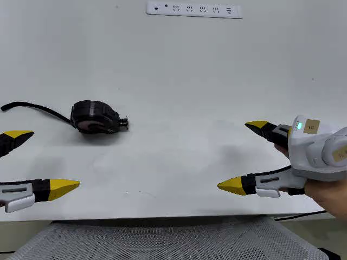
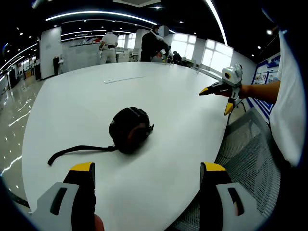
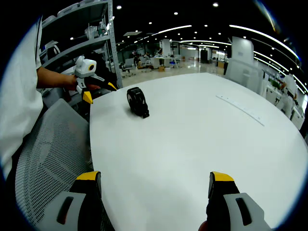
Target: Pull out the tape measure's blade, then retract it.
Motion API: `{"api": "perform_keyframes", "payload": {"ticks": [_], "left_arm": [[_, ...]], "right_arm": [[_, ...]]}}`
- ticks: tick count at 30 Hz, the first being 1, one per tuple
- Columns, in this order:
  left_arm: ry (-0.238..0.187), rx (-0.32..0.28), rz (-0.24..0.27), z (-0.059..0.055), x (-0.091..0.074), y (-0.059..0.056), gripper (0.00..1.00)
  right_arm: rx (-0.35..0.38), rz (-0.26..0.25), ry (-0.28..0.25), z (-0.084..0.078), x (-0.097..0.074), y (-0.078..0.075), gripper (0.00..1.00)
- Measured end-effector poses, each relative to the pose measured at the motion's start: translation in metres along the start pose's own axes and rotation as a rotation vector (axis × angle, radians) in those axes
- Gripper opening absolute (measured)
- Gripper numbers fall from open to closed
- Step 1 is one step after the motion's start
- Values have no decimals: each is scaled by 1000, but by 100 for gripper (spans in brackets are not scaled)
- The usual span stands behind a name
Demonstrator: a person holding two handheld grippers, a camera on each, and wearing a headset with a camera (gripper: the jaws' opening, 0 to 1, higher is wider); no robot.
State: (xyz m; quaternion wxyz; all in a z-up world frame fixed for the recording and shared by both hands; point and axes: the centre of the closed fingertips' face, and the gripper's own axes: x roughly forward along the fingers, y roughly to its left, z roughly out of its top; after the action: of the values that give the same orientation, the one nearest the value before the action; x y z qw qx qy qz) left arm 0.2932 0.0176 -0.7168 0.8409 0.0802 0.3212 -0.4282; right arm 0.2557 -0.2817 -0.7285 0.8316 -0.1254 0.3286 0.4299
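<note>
Now: tape measure [image 1: 96, 117] rests on white table [image 1: 179, 81], left of centre, strap [image 1: 32, 107] trailing left | left gripper [image 1: 49, 160] near it, jaws spread, empty | right gripper [image 1: 238, 155] well apart, jaws spread, empty.

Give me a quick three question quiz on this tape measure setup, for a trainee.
1. True or false: the left gripper is shut on the tape measure.
2. How do the jaws of the right gripper stand? A, open; B, shut empty; C, shut on the tape measure.
3. What trails from the tape measure across the table?
Key: 1 false, it is open and apart from it. 2 A. 3 a black strap.
</note>
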Motion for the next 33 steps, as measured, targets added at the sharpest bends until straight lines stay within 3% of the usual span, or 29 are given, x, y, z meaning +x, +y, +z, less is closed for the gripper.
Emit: {"api": "perform_keyframes", "payload": {"ticks": [18,33], "left_arm": [[15,1,-6,-4,0,1,86],[11,20,-31,7,16,6,85]], "right_arm": [[-3,10,5,-1,3,-1,89],[-29,39,-16,16,24,-5,87]]}}
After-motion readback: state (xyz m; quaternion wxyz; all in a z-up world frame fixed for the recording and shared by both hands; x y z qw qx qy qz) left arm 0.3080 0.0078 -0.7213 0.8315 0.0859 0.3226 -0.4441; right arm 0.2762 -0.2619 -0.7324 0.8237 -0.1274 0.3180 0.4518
